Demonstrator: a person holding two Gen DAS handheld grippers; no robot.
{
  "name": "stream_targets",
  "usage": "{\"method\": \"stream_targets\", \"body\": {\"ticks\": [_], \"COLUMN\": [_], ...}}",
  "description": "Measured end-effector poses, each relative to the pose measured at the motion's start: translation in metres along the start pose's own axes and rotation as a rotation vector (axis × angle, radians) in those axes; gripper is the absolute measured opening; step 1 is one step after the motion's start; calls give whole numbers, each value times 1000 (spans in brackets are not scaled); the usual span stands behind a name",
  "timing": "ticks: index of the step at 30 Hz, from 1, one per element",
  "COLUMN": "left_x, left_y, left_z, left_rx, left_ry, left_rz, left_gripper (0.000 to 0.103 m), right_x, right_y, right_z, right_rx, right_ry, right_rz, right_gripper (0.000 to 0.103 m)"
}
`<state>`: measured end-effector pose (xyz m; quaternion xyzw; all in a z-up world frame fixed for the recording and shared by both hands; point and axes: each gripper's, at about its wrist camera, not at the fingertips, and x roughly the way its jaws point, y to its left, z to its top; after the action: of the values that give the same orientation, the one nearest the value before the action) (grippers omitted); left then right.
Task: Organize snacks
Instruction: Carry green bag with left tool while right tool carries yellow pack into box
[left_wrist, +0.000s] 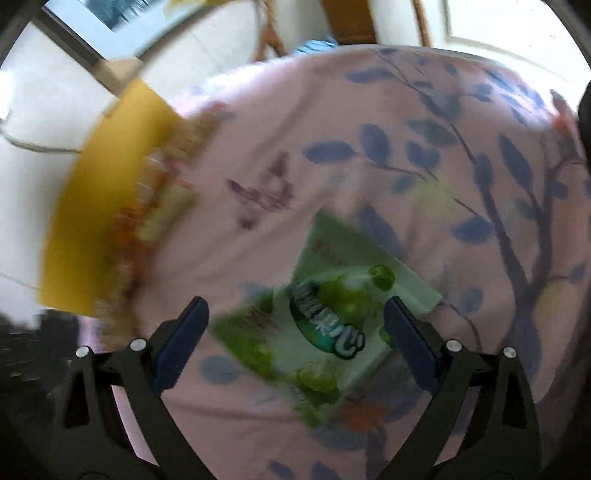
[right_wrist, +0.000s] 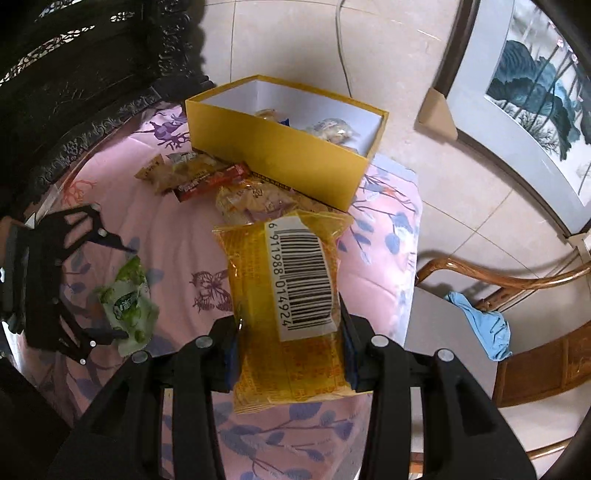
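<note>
- Cloth (right_wrist: 177, 236), pink with blue leaves and purple butterflies, covers the table under every snack.
- Box (right_wrist: 280, 155), yellow outside and white inside, stands open at the far edge of the cloth; a few wrapped snacks lie inside it, too small to name.
- Right gripper (right_wrist: 291, 354) has its jaws clamped on a yellow packet (right_wrist: 284, 317), pads pressing both long sides; the white barcode label faces up and the packet's far end points toward the box.
- Left gripper (left_wrist: 295, 339) hangs over the cloth with its jaws wide apart, no pad touching anything; the right wrist view shows it at the left edge of the cloth.
- Green packet (left_wrist: 332, 325) lies flat on the cloth between the spread jaws, apart from both pads; this view is blurred.
- Loose snacks (right_wrist: 207, 177), among them a red bar and pale clear bags, lie in a heap just in front of the box.
</note>
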<state>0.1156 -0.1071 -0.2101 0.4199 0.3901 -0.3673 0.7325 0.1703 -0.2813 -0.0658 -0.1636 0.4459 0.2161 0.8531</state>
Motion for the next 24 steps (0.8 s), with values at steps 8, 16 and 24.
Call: {"method": "stream_targets", "body": {"ticks": [8, 16, 24], "left_x": [-9, -25, -55], "left_y": [-25, -64, -55], "left_z": [4, -7, 6], "left_rx": [-30, 304, 438], "left_ry": [-17, -43, -69], "left_rz": [-169, -80, -297], "left_gripper": [82, 97, 97], "right_x": [-7, -13, -23], "right_y": [-11, -12, -14], "right_z": [-14, -28, -45], "right_rx": [74, 118, 176], "right_ry": [2, 2, -8], "right_rz": [-16, 5, -15], "right_gripper": [43, 43, 43]}}
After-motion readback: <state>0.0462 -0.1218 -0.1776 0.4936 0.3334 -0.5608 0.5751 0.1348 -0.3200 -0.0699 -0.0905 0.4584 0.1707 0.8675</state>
